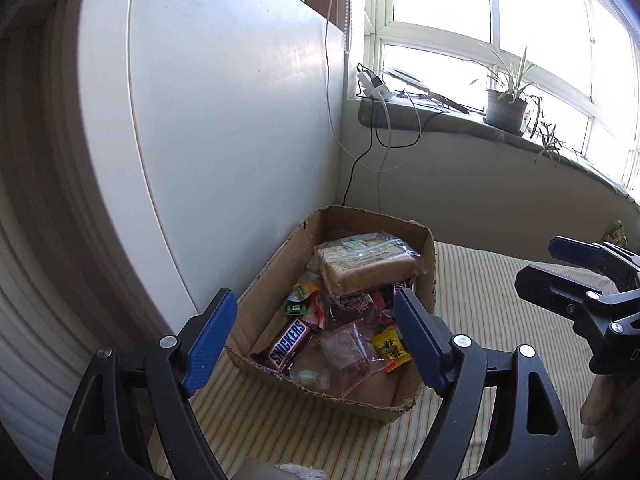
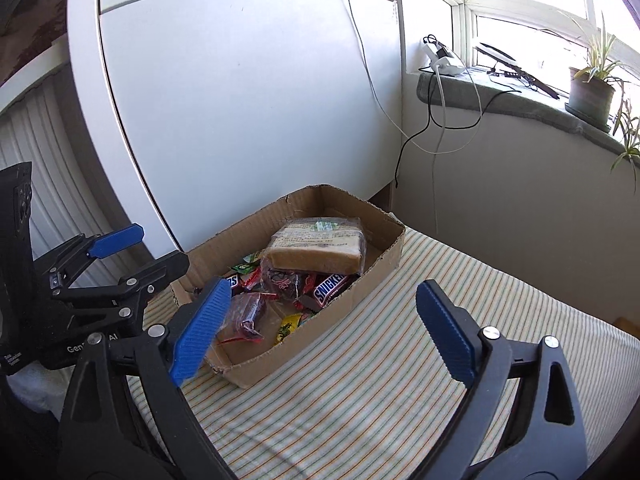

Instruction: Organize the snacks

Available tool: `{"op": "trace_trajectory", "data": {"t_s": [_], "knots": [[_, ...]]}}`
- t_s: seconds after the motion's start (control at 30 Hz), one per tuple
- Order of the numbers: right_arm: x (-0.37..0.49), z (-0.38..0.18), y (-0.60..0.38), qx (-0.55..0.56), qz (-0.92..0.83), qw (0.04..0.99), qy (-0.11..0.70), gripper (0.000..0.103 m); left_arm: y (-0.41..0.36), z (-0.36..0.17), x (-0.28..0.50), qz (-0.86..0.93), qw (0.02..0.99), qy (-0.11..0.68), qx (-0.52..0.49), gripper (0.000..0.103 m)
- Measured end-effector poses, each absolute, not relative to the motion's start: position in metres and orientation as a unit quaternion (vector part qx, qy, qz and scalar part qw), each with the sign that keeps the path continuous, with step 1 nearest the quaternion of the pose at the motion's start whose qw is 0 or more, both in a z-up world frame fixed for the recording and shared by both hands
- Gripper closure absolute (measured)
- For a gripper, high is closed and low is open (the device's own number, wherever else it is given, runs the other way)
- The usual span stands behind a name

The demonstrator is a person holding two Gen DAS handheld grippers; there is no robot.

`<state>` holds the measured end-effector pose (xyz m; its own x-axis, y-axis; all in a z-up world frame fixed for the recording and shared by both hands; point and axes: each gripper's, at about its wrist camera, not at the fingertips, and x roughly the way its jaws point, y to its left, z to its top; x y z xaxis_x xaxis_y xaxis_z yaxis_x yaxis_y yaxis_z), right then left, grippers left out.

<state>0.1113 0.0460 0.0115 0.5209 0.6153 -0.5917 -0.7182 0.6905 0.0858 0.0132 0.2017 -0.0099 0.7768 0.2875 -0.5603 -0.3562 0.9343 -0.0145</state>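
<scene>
An open cardboard box (image 1: 267, 280) (image 2: 320, 340) stands on a striped cloth. It holds a wrapped brown cake block (image 1: 368, 264) (image 2: 320, 248), which lies on top at the far end. Below it are a Snickers bar (image 1: 288, 344) (image 2: 330, 284), a yellow candy (image 1: 390, 346) (image 2: 288, 326) and clear packets with dark sweets (image 2: 248, 314). My left gripper (image 1: 314, 296) (image 2: 152, 250) is open over the box's near end, with nothing between its blue pads. My right gripper (image 2: 324, 285) (image 1: 556, 268) is open too and empty, to the right of the box.
A white cabinet panel (image 1: 240, 140) rises just behind and left of the box. Cables (image 1: 376, 136) hang from a windowsill with a charger (image 1: 374, 88) and a potted plant (image 1: 506, 108). The striped cloth (image 2: 400, 380) extends to the right of the box.
</scene>
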Motion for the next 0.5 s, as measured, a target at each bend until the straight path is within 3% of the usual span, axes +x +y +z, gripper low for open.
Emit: {"op": "trace_trajectory", "data": {"t_s": [0.17, 0.5], "knots": [[0.090, 0.014, 0.022, -0.093, 0.345, 0.891, 0.278, 0.000, 0.194, -0.011, 0.001, 0.182, 0.940, 0.283, -0.064, 0.022], [0.079, 0.006, -0.006, -0.090, 0.322, 0.897, 0.289, 0.000, 0.177, -0.007, -0.002, 0.180, 0.942, 0.279, -0.042, 0.022]]}}
